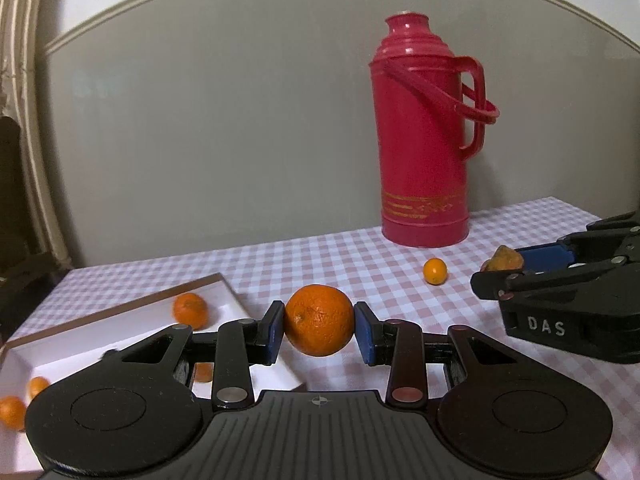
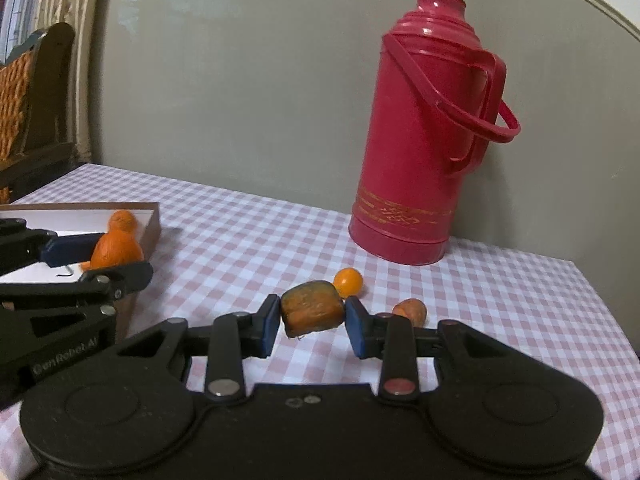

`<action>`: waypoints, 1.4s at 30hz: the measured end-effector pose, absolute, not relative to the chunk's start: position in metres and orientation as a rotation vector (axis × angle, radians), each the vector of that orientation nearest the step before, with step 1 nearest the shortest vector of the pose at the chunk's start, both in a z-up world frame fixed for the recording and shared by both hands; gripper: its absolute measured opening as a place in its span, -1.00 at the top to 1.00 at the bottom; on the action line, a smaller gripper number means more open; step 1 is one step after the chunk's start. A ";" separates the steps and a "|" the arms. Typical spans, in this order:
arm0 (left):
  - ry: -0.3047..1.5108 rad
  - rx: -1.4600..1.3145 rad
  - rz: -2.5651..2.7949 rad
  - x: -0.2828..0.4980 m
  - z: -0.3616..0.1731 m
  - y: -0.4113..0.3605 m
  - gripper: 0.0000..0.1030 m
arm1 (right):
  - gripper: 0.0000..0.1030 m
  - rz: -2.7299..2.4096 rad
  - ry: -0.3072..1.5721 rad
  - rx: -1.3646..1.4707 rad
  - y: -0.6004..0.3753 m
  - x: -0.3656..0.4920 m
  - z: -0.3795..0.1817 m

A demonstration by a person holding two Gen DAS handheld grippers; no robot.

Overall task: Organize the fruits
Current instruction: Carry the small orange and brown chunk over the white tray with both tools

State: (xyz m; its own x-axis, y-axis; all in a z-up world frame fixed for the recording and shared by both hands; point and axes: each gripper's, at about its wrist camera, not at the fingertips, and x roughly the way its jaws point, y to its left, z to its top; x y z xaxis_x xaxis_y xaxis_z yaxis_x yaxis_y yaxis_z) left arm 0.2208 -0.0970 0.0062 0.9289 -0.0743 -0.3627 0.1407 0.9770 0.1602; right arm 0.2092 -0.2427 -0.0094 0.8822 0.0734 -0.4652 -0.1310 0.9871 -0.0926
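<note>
Already both fruits are up off the checked surface (image 1: 320, 256): the left hand-held gripper (image 1: 319, 330) pinches an orange (image 1: 319, 320), the right hand-held gripper (image 2: 312, 320) a shrivelled orange-brown fruit (image 2: 312, 311). The box (image 1: 224, 292) lies to their left, nearer the left one.

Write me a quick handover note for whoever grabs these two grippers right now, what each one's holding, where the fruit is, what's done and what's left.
Left gripper: shut on an orange, held above the tablecloth beside the white tray.
Right gripper: shut on a squashed orange-brown fruit, also off the table.
Done: at least three small oranges lie in the tray, one at.
Left: place both held fruits; then collect the kumquat and the fruit behind the right finger, both loose on the cloth near the red thermos.
</note>
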 end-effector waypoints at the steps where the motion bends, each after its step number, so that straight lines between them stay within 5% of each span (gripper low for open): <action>1: 0.358 0.185 -0.105 0.216 0.008 -0.093 0.27 | 0.49 0.110 0.471 -0.126 -0.240 0.204 -0.008; 42: 0.294 0.130 0.235 0.114 0.026 0.080 0.27 | 0.49 0.524 0.291 -0.230 -0.061 0.137 0.026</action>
